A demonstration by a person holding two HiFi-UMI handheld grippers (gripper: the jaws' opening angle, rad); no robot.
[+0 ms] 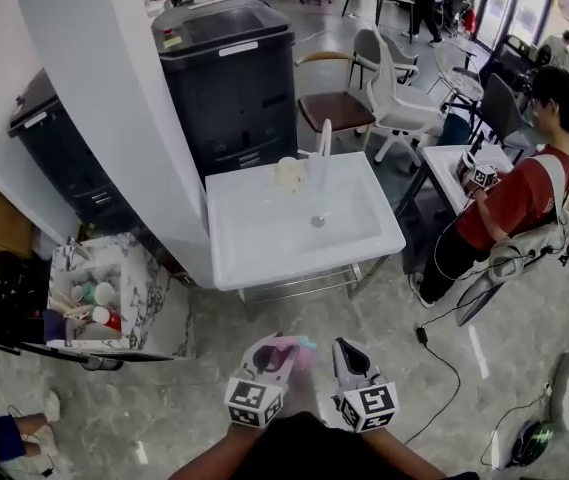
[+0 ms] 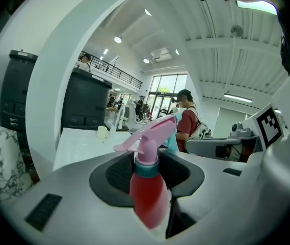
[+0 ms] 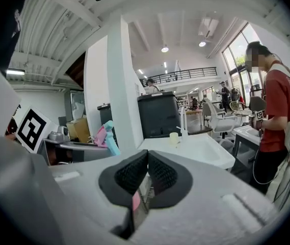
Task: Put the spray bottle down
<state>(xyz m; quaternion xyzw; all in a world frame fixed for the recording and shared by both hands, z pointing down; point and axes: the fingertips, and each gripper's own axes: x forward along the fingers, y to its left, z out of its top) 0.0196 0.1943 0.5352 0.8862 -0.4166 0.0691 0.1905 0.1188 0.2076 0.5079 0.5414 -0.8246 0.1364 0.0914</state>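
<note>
A spray bottle [image 2: 148, 193] with a red body, a teal collar and a pink trigger head stands upright between the jaws of my left gripper [image 2: 146, 162], which is shut on its neck and shoulder. In the head view the bottle's pink head [image 1: 286, 349] shows at the bottom centre, above the left gripper [image 1: 272, 360]. My right gripper [image 1: 348, 356] is just to its right over the floor. Its dark pads [image 3: 160, 173] meet at the tips, and I make out nothing held. The bottle's head [image 3: 105, 135] shows at the left of the right gripper view.
A white sink table [image 1: 264, 253] with a faucet [image 1: 322, 153] and a small cream object [image 1: 288, 173] stands ahead. Behind it are a black printer [image 1: 229, 78] and a white pillar [image 1: 114, 98]. A person in red [image 1: 514, 198] stands right. A marbled box of cups [image 1: 99, 298] is left.
</note>
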